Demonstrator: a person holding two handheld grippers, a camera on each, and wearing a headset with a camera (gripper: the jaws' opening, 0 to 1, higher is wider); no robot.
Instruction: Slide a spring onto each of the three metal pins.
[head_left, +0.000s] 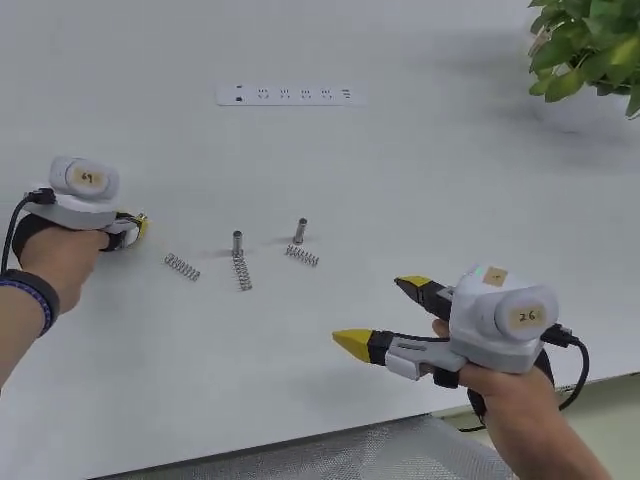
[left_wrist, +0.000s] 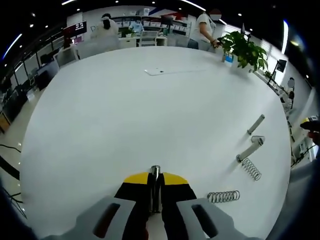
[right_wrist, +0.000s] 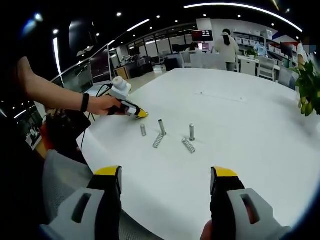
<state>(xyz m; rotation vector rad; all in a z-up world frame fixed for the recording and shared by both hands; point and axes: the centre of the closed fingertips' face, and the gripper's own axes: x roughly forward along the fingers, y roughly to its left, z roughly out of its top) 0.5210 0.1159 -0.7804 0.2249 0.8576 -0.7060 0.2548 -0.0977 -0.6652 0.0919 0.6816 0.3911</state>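
We hold one pin and get ready to fetch a spring.
Our left gripper (left_wrist: 155, 181), at the left, is squeezed shut on what looks like a metal pin (left_wrist: 155, 192). Our right gripper (right_wrist: 166, 175), near us, is wide open with nothing in it. A left pin (head_left: 237, 241) and a right pin (head_left: 300, 230) stand in the middle. The left spring (head_left: 182, 266), middle spring (head_left: 242, 272) and right spring (head_left: 302, 256) lie on the table beside them. We should pinch the left spring by one end, hold the pin steady, line up the hole and push gently.

The near end of the pin (left_wrist: 155, 190) is lost between the jaws of the left claw (left_wrist: 155, 175); the plant (head_left: 590, 45) is cut off at the far right edge.
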